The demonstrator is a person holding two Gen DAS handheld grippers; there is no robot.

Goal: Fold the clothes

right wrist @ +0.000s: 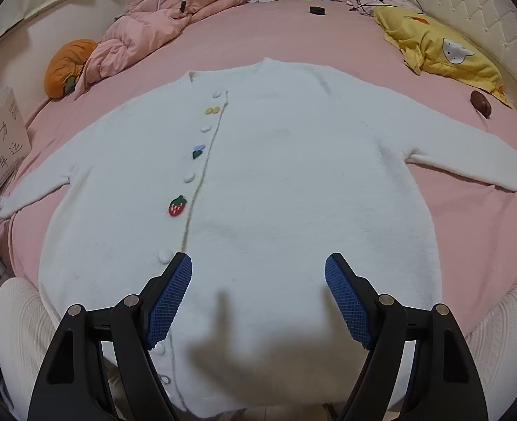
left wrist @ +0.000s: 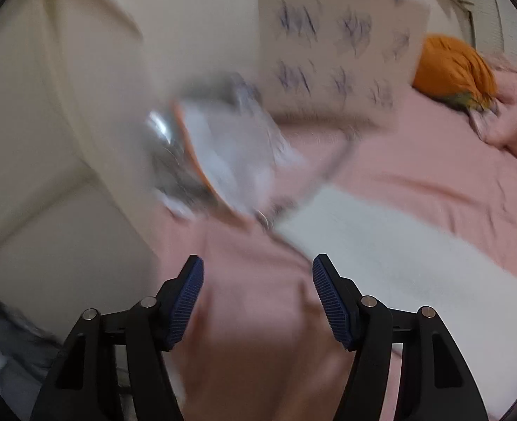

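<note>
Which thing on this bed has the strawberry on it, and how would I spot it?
Find the pink bed; a white fluffy cardigan lies spread flat across its middle, sleeves out. The red strawberry patch sits beside its button line, below a blue-and-green patch, the only red thing there.

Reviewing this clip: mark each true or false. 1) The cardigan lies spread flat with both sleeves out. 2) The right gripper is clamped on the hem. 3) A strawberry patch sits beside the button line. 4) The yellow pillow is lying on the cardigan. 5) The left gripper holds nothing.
1) True: the cardigan lies flat on the pink sheet, sleeves out to both sides.
2) False: the right gripper is open above the cardigan, nothing between its fingers.
3) True: the strawberry patch sits just left of the button line.
4) False: the yellow pillow lies apart, near the headboard.
5) True: the left gripper is open and empty over the sheet.
</note>
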